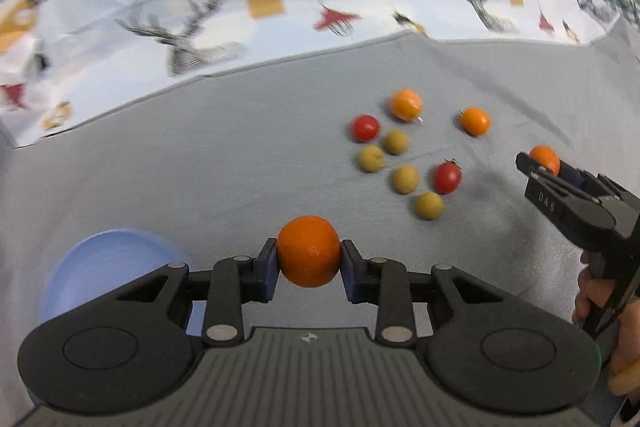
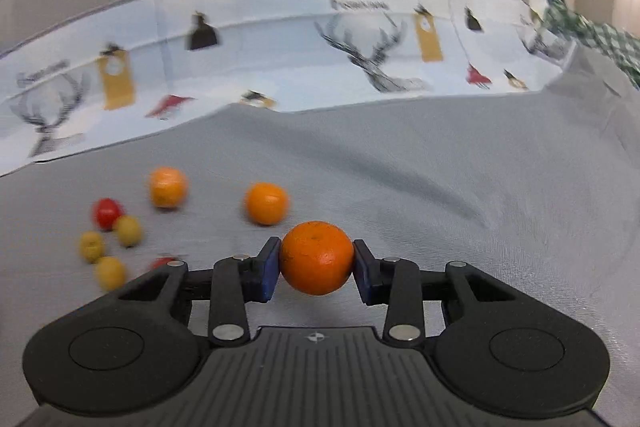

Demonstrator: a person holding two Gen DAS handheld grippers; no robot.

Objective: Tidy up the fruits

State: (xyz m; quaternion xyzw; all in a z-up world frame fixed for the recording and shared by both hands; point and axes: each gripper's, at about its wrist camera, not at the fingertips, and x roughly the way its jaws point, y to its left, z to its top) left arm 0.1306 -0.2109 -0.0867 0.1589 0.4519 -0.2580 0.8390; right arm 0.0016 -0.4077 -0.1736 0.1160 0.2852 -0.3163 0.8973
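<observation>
My left gripper is shut on an orange and holds it above the grey cloth. My right gripper is shut on another orange; it also shows in the left wrist view at the right, with its orange. On the cloth lie two loose oranges, two red tomatoes and several small yellow-green fruits. The same pile shows at the left of the right wrist view.
A light blue bowl sits at the lower left, partly behind my left gripper. A white cloth printed with deer heads lies across the back. A green checked cloth is at the far right.
</observation>
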